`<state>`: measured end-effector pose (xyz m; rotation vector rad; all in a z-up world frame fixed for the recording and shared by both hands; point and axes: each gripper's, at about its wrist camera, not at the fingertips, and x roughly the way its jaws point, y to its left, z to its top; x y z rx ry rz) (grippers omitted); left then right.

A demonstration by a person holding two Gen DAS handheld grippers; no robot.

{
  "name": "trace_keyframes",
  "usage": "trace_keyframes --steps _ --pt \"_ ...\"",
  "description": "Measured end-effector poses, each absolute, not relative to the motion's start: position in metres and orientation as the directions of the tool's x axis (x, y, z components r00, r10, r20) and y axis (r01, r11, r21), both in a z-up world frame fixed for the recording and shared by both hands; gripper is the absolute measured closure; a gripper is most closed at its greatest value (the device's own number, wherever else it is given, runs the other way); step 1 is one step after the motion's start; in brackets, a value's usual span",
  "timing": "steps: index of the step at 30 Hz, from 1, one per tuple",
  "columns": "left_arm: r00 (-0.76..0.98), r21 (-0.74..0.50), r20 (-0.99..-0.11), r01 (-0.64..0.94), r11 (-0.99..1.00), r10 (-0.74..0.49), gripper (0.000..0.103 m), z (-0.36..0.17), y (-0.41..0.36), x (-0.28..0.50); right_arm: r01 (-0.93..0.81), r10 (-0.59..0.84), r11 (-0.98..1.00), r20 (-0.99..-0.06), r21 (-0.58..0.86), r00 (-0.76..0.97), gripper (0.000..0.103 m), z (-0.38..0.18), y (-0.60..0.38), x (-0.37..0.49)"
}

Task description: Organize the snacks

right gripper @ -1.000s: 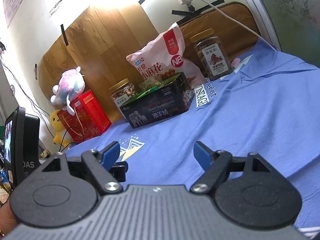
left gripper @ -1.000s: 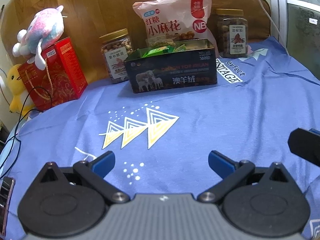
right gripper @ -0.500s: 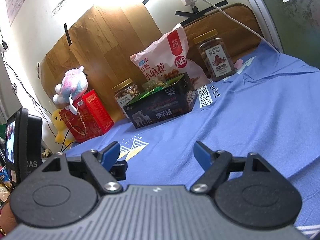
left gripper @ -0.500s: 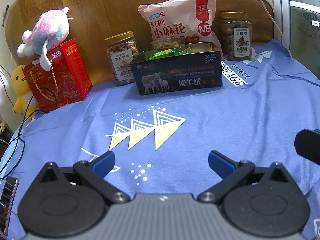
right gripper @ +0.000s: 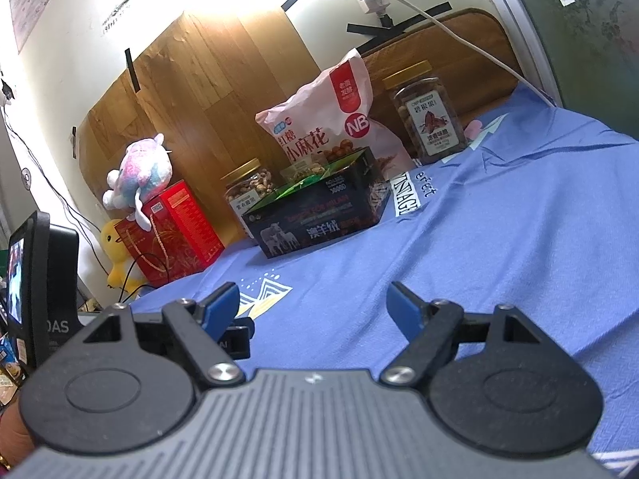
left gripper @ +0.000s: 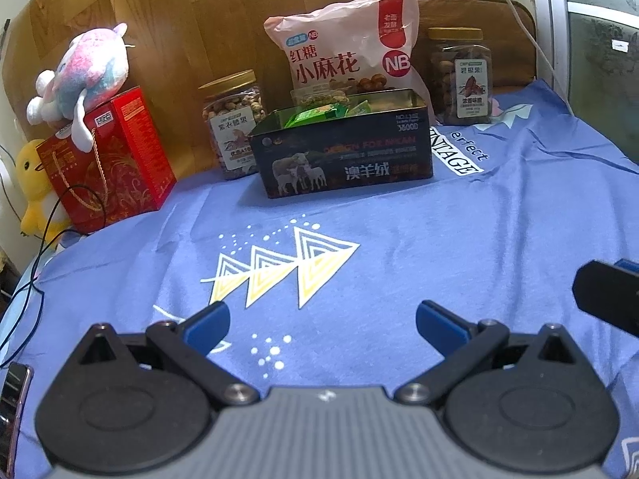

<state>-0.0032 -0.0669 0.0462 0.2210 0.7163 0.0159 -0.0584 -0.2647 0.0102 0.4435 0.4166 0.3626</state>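
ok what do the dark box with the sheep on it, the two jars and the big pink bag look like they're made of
Dark box: probably printed metal tin, judging by its thin glossy rim and reflective inner wall.
Left jar and right jar: clear plastic most likely, since the nuts show through, with gold lids; glass can't be ruled out.
Pink bag: thin plastic film, crinkled and slightly shiny.

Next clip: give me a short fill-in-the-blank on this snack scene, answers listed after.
1. The plush toy sits on top of the ____ gift box.
2. The left gripper and the right gripper both have their jaws ____.
3. The green packets lie inside the dark ____.
4. Both nut jars have ____ lids.

Answers: red; open; tin; gold
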Motion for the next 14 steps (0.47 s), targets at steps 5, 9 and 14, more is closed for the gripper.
trace_keyframes --steps 5,9,14 --pt "0.754 0.198 -0.653 0.069 0.978 0.078 0.0 0.0456 -0.0676 -0.001 -0.24 0.418 0.844 -0.307 0.479 0.855 0.02 0.0105 -0.2644 -0.0573" --pt "0.759 0.193 -0.648 0.083 0.978 0.063 0.0 0.0456 -0.0681 -0.0004 -0.237 0.415 0.845 -0.31 0.479 0.855 0.02 0.0099 -0.2644 -0.0565" --pt "0.772 0.162 -0.636 0.121 0.979 0.009 0.0 0.0486 -0.0681 -0.0029 -0.235 0.41 0.849 -0.311 0.473 0.857 0.02 0.0099 -0.2644 -0.0557"
